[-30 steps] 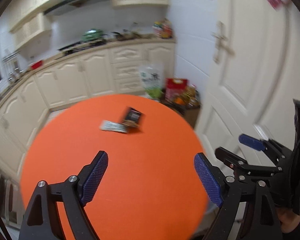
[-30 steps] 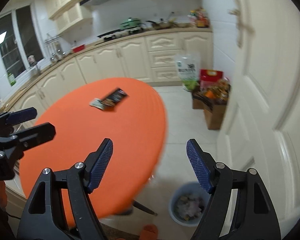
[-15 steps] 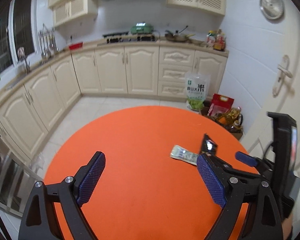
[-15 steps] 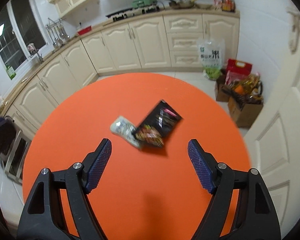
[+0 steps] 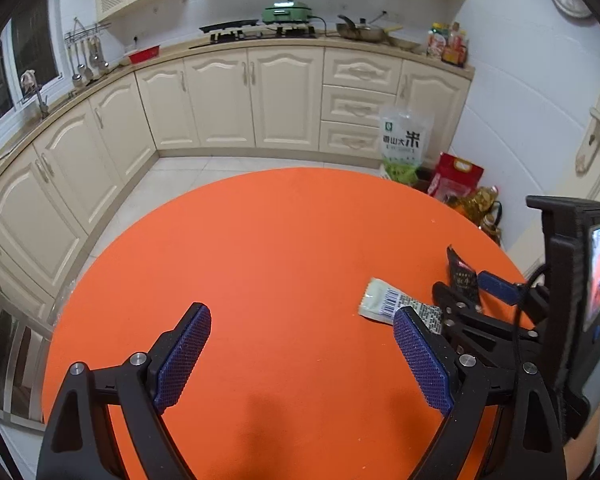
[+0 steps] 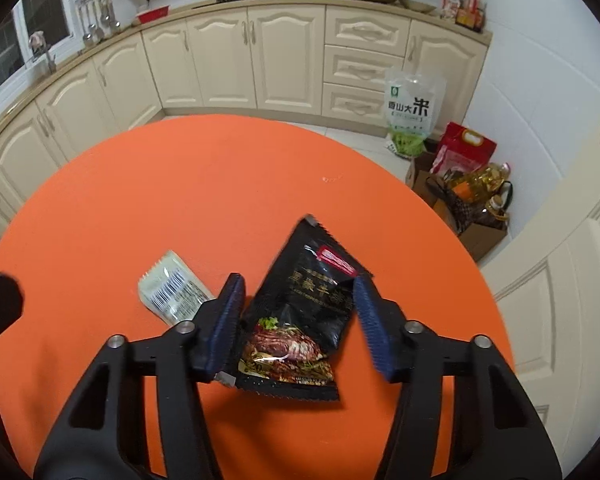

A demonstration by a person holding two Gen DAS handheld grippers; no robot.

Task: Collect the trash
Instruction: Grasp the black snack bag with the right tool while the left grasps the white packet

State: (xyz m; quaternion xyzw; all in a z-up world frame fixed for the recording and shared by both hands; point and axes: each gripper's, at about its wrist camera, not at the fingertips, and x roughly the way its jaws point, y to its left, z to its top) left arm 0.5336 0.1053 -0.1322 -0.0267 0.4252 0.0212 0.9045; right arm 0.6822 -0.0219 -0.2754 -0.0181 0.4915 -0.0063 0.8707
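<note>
My right gripper [image 6: 298, 322] now down over black snack wrapper [image 6: 300, 320], table no longer far below as a second ago; jaws just been closing, wrapper between pads, left pad at its edge, right pad apart, no squeeze yet. Pickup near. My left gripper [image 5: 300, 360] wide open, empty. Wrapper glossy, crinkled, serrated ends; pale barcoded sachet [image 6: 174, 290] flat beside it on round matte orange table [image 6: 140, 184].

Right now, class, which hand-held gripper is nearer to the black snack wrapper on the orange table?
Right. The right hand-held gripper straddles the black snack wrapper, jaws just closing around it. The left hand-held gripper hovers open over bare orange table, off to the wrapper's left.
</note>
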